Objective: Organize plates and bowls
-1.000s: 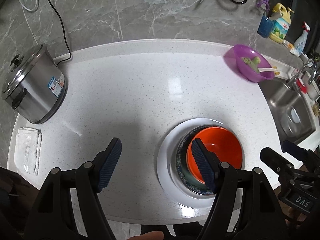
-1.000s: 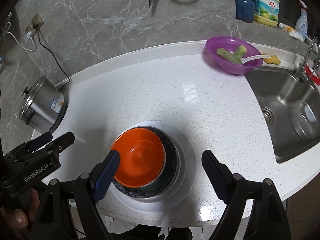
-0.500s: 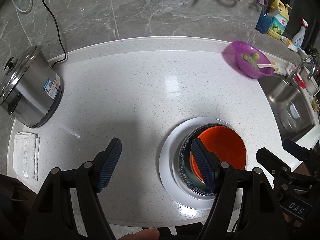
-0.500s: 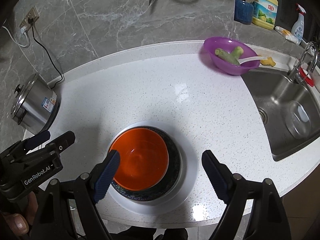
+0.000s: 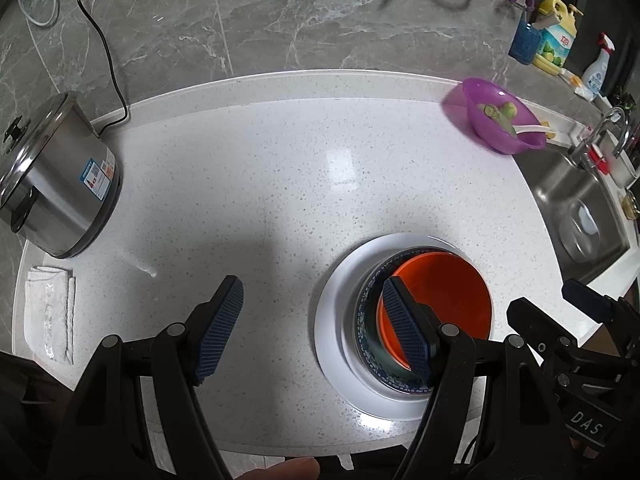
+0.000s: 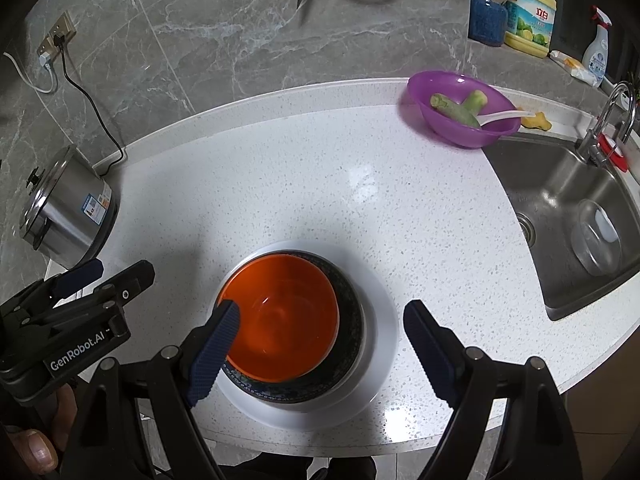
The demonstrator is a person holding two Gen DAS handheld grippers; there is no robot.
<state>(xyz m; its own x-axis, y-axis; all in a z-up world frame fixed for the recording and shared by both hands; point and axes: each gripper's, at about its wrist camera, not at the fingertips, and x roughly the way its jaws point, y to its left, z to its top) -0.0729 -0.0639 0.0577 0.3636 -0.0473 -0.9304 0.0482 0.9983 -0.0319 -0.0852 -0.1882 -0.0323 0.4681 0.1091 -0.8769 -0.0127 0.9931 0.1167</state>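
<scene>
An orange bowl (image 6: 286, 320) sits nested in a dark patterned bowl (image 6: 350, 312), and both stand on a white plate (image 6: 384, 328) near the counter's front edge. The same stack shows in the left wrist view: orange bowl (image 5: 448, 300), dark bowl (image 5: 370, 344), white plate (image 5: 332, 320). My right gripper (image 6: 318, 344) hangs open above the stack, holding nothing. My left gripper (image 5: 312, 328) is open too, over bare counter just left of the stack, its right finger in front of the bowls. The left gripper (image 6: 100, 276) also shows in the right wrist view.
A steel rice cooker (image 5: 52, 184) and a folded white cloth (image 5: 50, 316) stand at the left. A purple bowl (image 6: 460, 108) with vegetable pieces and a spoon sits at the back right beside the sink (image 6: 576, 216). Bottles (image 6: 528, 12) line the back ledge.
Both views have pulled back a little: the stack and the counter look slightly smaller and lower. The bowls and plate have not moved, and both grippers keep the same opening.
</scene>
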